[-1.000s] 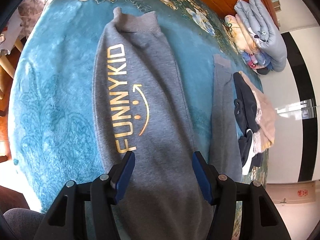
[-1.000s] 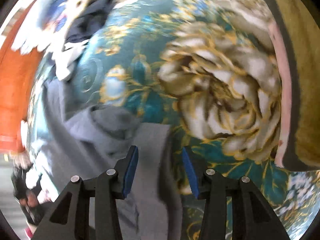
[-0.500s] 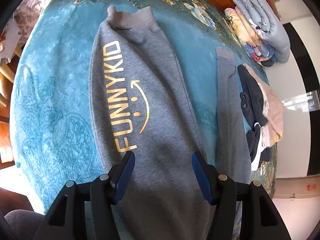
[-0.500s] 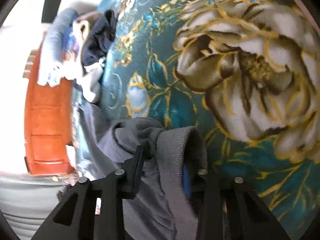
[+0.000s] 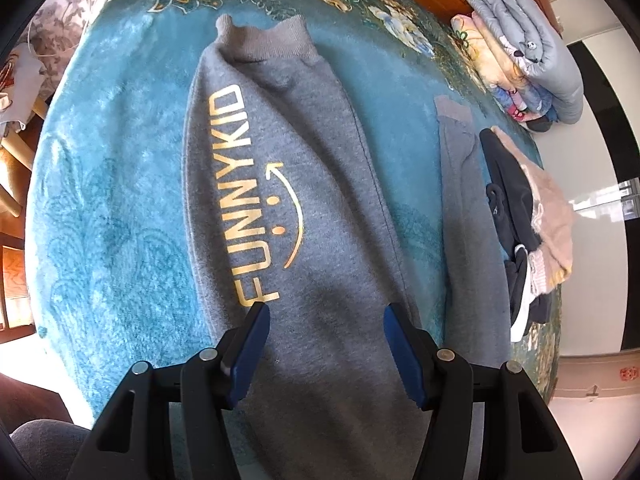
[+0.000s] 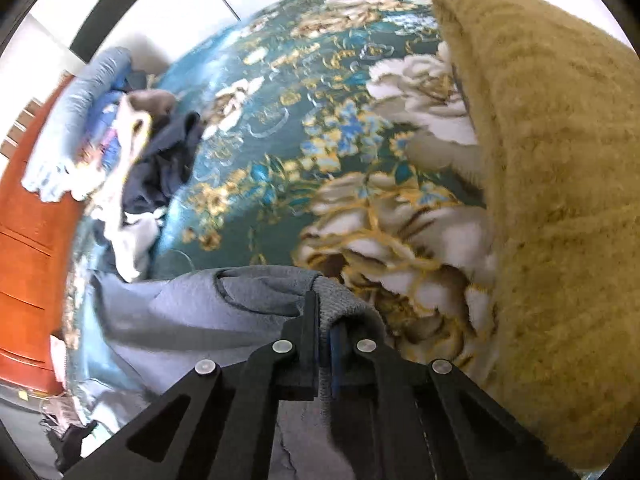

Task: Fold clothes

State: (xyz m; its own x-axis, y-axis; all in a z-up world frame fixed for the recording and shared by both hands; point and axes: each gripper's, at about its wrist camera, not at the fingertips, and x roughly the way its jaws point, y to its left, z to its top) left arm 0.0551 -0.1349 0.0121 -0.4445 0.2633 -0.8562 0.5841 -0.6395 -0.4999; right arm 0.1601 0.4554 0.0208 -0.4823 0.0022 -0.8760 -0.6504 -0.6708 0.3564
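Observation:
A grey sweatshirt (image 5: 320,152) with gold "FUNNYKID" lettering lies flat on a teal blanket (image 5: 116,200). One sleeve (image 5: 468,208) lies stretched out to its right. My left gripper (image 5: 324,320) is open and empty, hovering above the sweatshirt's body. In the right wrist view my right gripper (image 6: 325,320) is shut on a ribbed grey edge of the sweatshirt (image 6: 340,300) and holds it lifted off the floral blanket (image 6: 280,152), with grey cloth (image 6: 180,312) trailing to the left.
A pile of dark, white and pink clothes (image 5: 528,232) lies right of the sleeve; it also shows in the right wrist view (image 6: 152,176). Folded quilts (image 5: 528,48) are stacked at the far right against an orange wooden board (image 6: 24,264). A mustard fuzzy blanket (image 6: 560,200) rises at right.
My right gripper closed on the sweatshirt's ribbed edge and lifted it off the blanket. My left gripper stayed open, and its view of the sweatshirt shifted only slightly.

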